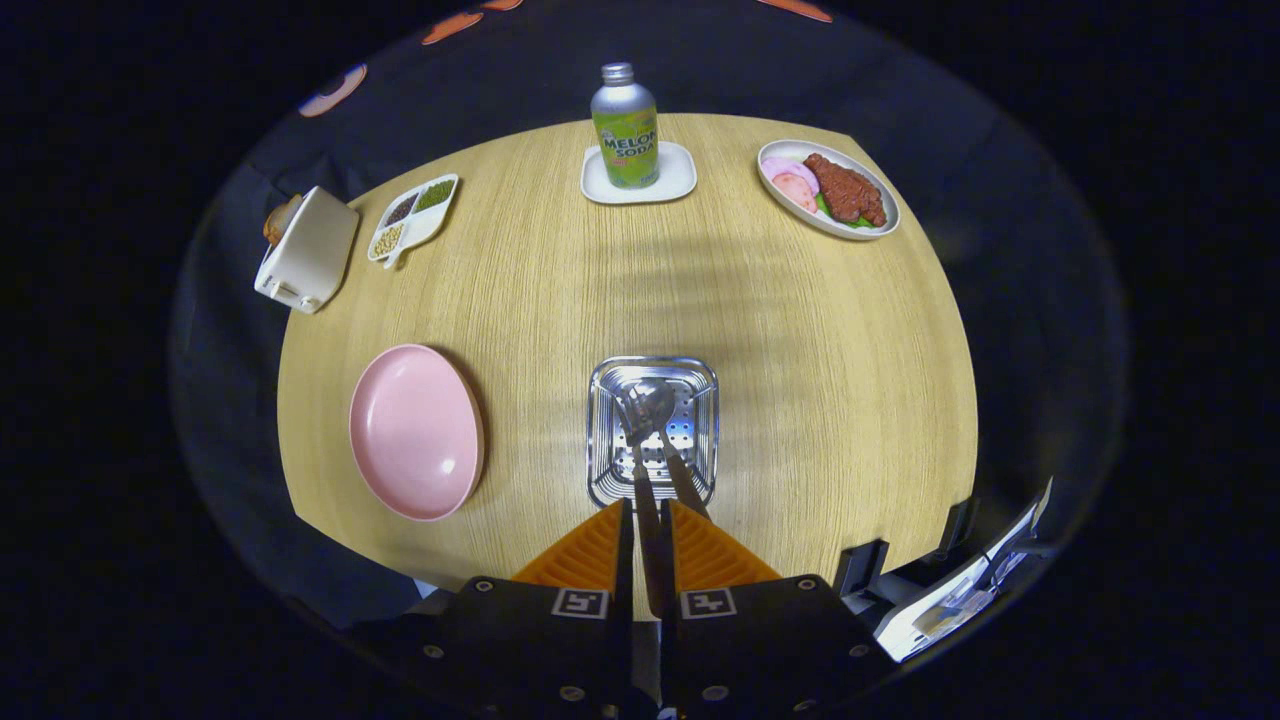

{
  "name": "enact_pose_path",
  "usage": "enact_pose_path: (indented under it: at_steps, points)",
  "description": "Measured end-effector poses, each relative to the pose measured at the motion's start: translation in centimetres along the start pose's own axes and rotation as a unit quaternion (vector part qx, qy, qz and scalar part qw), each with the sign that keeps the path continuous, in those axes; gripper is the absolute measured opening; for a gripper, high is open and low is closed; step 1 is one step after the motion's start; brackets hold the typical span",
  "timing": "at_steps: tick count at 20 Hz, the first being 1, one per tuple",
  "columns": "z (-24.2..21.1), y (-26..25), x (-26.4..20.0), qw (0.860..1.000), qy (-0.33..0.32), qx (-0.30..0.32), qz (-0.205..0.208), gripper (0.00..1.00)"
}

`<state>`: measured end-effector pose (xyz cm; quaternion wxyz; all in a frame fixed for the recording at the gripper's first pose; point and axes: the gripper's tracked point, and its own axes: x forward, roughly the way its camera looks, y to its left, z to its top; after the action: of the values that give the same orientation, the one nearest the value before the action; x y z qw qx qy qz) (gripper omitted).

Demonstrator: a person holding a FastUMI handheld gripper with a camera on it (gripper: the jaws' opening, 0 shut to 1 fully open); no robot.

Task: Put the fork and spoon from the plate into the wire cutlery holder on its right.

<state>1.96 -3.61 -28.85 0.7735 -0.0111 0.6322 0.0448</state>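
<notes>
The wire cutlery holder (653, 432) stands on the wooden table (820, 330) just ahead of my fingertips. Both utensils are head-down inside it. The spoon (668, 430) leans to the right, its brown handle resting on the holder's near rim. The fork (640, 470) stands beside it, and its handle runs back between my orange fingers (590, 550). My gripper (648, 512) is shut on that handle, right above the holder's near edge. The pink plate (415, 430) lies to the left of the holder with nothing on it.
At the back of the table a soda bottle (625, 125) stands on a white coaster (640, 180). A plate of food (828, 188) sits back right. A divided dish (413, 216) and a white toaster (306, 250) are back left. Equipment (950, 580) sits off the near right edge.
</notes>
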Motion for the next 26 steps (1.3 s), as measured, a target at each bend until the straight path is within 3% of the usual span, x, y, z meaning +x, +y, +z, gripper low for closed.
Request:
enact_pose_path:
  at_steps: [4, 7, 10, 13, 16, 18, 22, 26]
  points:
    - [3.3, 0.7, -2.0, 0.996, -0.088, 0.017, 0.009, 0.12]
    - [5.8, 0.9, -4.2, 0.985, -0.170, 0.020, 0.006, 0.13]
    - [7.8, 2.1, -7.0, 0.969, -0.245, 0.029, 0.021, 0.28]
    - [9.9, 3.0, -10.4, 0.944, -0.327, 0.031, 0.033, 0.51]
    - [11.4, 3.9, -13.6, 0.917, -0.397, 0.019, 0.031, 0.84]
    - [12.1, 4.7, -16.0, 0.896, -0.443, 0.001, 0.026, 0.93]
    - [13.3, 6.7, -20.8, 0.852, -0.522, -0.034, 0.016, 0.95]
    - [13.5, 9.2, -22.8, 0.832, -0.551, -0.049, 0.034, 0.96]
